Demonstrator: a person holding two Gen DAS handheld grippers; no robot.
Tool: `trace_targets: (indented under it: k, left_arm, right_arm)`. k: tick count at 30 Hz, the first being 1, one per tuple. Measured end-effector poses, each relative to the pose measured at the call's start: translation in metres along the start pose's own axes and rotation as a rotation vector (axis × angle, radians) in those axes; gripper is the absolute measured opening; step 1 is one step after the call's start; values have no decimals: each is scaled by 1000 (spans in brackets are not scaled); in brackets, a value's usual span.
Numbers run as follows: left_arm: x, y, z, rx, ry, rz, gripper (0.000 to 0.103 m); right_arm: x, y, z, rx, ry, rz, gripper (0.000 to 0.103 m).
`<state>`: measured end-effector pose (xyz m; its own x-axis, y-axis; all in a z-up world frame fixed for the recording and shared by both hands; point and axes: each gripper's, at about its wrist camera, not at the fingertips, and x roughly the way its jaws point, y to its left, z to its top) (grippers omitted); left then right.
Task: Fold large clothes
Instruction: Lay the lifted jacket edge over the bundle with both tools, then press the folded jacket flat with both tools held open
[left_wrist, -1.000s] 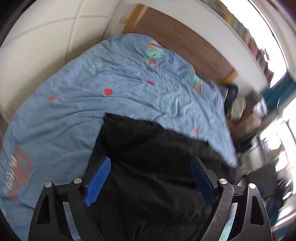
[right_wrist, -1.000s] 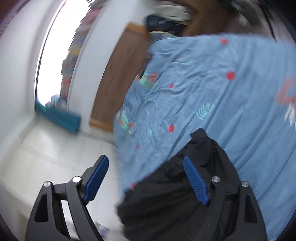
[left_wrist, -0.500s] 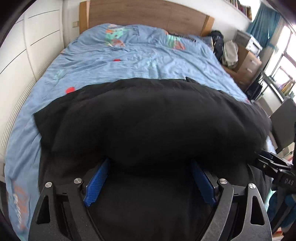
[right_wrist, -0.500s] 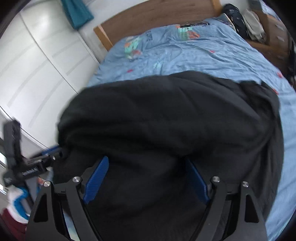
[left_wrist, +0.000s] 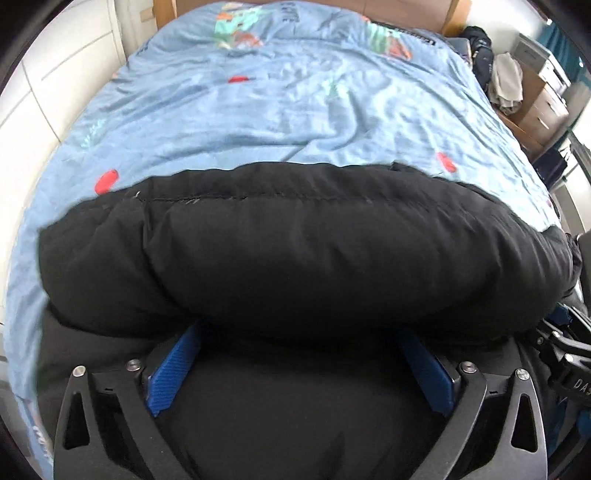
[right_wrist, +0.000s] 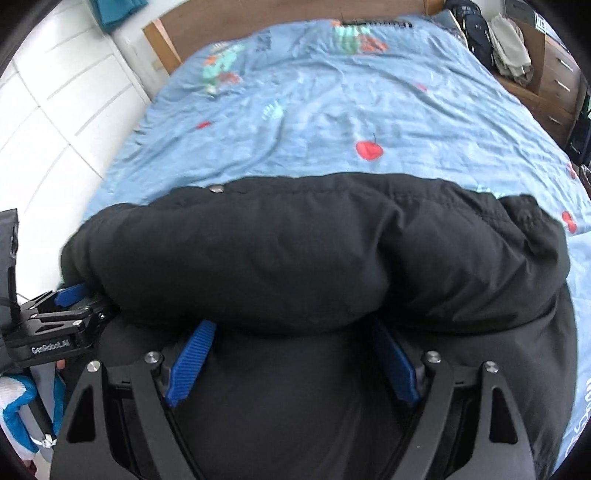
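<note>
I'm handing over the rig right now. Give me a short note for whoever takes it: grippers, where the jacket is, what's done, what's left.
Left gripper: jaws have just been opening, wide, jacket bulging between them; grip unclear.
Right gripper: same, opening, jacket between the jaws.
Jacket: black, puffy, at the near end of the bed, near part folded up into a thick roll across it.
Done: first fold laid.
Left: probably let go, flatten, fold again.

Jacket (left_wrist: 295, 258) across the near end of the bed (left_wrist: 280, 122), headboard (right_wrist: 280, 22) behind.
</note>
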<state>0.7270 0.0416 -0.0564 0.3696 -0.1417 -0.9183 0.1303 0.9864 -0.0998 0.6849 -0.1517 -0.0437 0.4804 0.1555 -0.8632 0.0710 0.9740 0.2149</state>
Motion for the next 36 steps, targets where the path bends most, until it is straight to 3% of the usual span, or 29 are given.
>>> trace_targets:
  k: [5,9,13,15,18,22,27,32,36]
  left_arm:
    - [21,-2,-15,-3,-23,17,102]
    - [16,-6,-21,10,-19,45,102]
    - [-19,1,-12,-47,-23,-33,102]
    - [-34,4,1,-52,-62,-18,102]
    - [-32,6,21,-51,-77,27,102]
    - [-2,12,32,-51,-41,52,102]
    - [18,21,32,-103,4,23,102]
    - [1,25,32,-112,25,13,102]
    - [-33,42,26,-117,-22,10,102]
  right_arm:
    - [36,-5,-10,-7,7,-39,93]
    - [42,-2,-16,-27,0,-66,93]
    - [17,2,-14,-27,5,-48,93]
    - [-3,-1,-6,-3,-44,-14,93]
    - [-19,-6,13,9,-109,-29,93]
    - [7,-17,26,19,-51,-41,93]
    - [39,-37,29,95,8,-10,93]
    - [36,-36,30,95,31,-5,93]
    - [4,-38,28,100,-12,0,93]
